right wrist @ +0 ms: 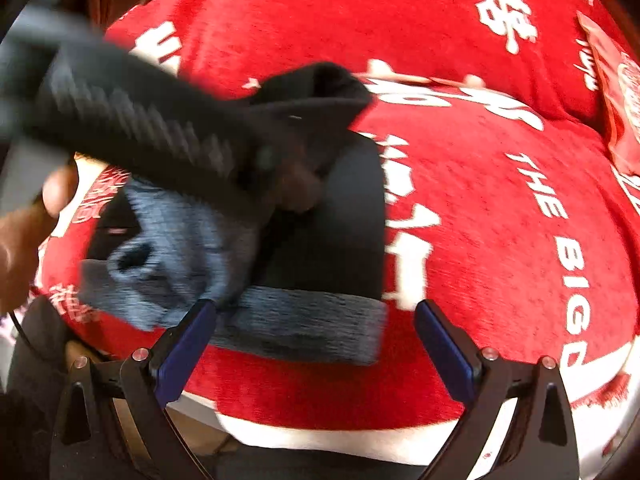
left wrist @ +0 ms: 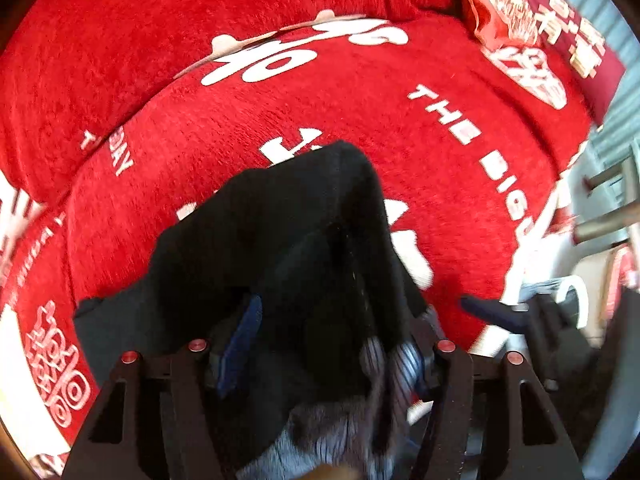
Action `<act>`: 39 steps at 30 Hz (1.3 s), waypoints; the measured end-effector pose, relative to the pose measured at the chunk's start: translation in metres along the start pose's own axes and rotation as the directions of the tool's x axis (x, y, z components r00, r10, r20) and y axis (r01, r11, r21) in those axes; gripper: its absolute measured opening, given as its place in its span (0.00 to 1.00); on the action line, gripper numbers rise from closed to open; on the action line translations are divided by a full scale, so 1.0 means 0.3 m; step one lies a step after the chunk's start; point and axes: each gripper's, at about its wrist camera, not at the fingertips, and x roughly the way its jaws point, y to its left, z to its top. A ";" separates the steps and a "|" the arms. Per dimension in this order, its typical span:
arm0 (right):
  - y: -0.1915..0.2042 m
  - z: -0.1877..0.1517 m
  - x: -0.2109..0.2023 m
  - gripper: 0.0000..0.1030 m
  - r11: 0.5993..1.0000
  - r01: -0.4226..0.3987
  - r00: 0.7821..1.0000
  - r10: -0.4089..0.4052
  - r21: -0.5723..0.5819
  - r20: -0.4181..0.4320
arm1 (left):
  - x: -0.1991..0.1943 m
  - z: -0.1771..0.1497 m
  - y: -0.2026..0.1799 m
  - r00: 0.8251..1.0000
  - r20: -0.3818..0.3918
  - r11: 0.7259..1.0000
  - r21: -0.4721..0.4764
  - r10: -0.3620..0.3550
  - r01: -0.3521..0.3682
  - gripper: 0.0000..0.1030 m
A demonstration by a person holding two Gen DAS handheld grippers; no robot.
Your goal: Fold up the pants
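The black pants (left wrist: pixel 280 240) with a grey ribbed waistband (right wrist: pixel 304 328) lie on a red sofa cover. In the left wrist view my left gripper (left wrist: pixel 336 332) has its jaws wide apart, with pants fabric and waistband draped between and over them; one blue pad (left wrist: pixel 240 340) shows. Whether it grips the cloth I cannot tell. In the right wrist view my right gripper (right wrist: pixel 316 320) is open and empty, just short of the waistband at the sofa's front edge. The left gripper's body (right wrist: pixel 140 120) crosses that view, lifting a fold of pants (right wrist: pixel 320 84).
The red cover (left wrist: pixel 400 120) has white lettering. A red cushion (left wrist: pixel 504 4) sits at the back right. The sofa's white front edge (right wrist: pixel 320 436) is below my right gripper. Grey rails (left wrist: pixel 608 200) stand to the right. A hand (right wrist: pixel 24 216) shows at the left.
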 end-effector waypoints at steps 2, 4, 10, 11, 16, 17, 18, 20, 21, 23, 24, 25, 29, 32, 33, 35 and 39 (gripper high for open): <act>0.025 -0.001 -0.008 0.97 0.999 -0.028 1.000 0.028 -0.031 0.011 | -0.069 -0.021 0.029 0.996 0.023 0.996 -0.025 -0.086 0.086 0.63; 0.049 -0.005 -0.021 0.97 0.996 -0.062 0.998 0.064 -0.064 0.029 | -0.126 -0.036 0.058 0.987 0.046 0.987 -0.043 -0.153 0.155 0.63; 0.073 0.012 -0.045 1.00 0.983 -0.169 0.982 0.173 -0.066 0.075 | -0.184 -0.134 0.193 0.981 0.172 0.992 -0.110 0.085 -0.067 0.94; 0.070 0.023 -0.037 1.00 0.982 -0.182 0.980 0.185 -0.055 0.077 | -0.160 -0.159 0.230 0.979 0.155 0.984 -0.137 0.131 -0.110 0.94; -0.001 0.059 0.047 1.00 0.971 -0.224 0.974 0.219 0.086 0.057 | -0.040 -0.284 0.420 0.981 0.049 0.932 -0.322 0.190 -0.164 0.94; -0.012 0.061 0.060 0.99 0.966 -0.234 0.972 0.229 0.114 0.055 | -0.021 -0.309 0.455 0.983 0.044 0.919 -0.364 0.178 -0.150 0.94; -0.024 0.059 0.071 0.96 0.963 -0.237 0.971 0.232 0.132 0.050 | -0.013 -0.330 0.482 0.987 0.046 0.909 -0.398 0.153 -0.122 0.94; -0.024 0.064 0.076 0.77 0.969 -0.211 0.977 0.206 0.129 0.052 | 0.011 -0.365 0.515 0.993 0.058 0.887 -0.457 0.098 -0.061 0.94; -0.019 0.066 0.078 0.51 0.974 -0.195 0.980 0.191 0.115 0.046 | 0.016 -0.371 0.516 0.994 0.065 0.883 -0.468 0.090 -0.049 0.94; -0.008 0.080 0.080 0.37 0.985 -0.147 0.989 0.146 0.091 0.015 | 0.021 -0.370 0.508 0.992 0.069 0.882 -0.467 0.102 -0.058 0.94; -0.008 0.089 0.074 0.29 0.984 -0.152 0.988 0.152 0.092 0.010 | 0.018 -0.362 0.498 0.991 0.067 0.886 -0.459 0.112 -0.069 0.94; -0.012 0.098 0.059 0.27 0.983 -0.161 0.987 0.160 0.091 0.011 | 0.008 -0.357 0.490 0.990 0.069 0.889 -0.450 0.124 -0.080 0.94; -0.037 0.145 -0.048 0.22 0.980 -0.165 0.985 0.157 0.109 0.077 | -0.076 -0.338 0.487 0.974 0.159 0.898 -0.434 0.162 -0.079 0.94; -0.052 0.155 -0.053 0.22 0.988 -0.107 0.992 0.099 0.110 0.076 | -0.072 -0.331 0.491 0.965 0.148 0.889 -0.438 0.217 -0.133 0.94; -0.058 0.148 -0.018 0.22 0.990 -0.083 0.996 0.078 0.114 0.040 | -0.051 -0.332 0.495 0.964 0.127 0.885 -0.439 0.234 -0.157 0.94; -0.066 0.124 0.055 0.24 0.991 -0.039 0.999 0.042 0.128 -0.023 | -0.002 -0.348 0.513 0.967 0.084 0.877 -0.445 0.240 -0.180 0.94; -0.115 0.102 0.055 0.73 0.979 -0.001 1.000 0.004 0.203 -0.015 | 0.041 -0.379 0.543 0.977 0.076 0.861 -0.490 0.199 -0.138 0.95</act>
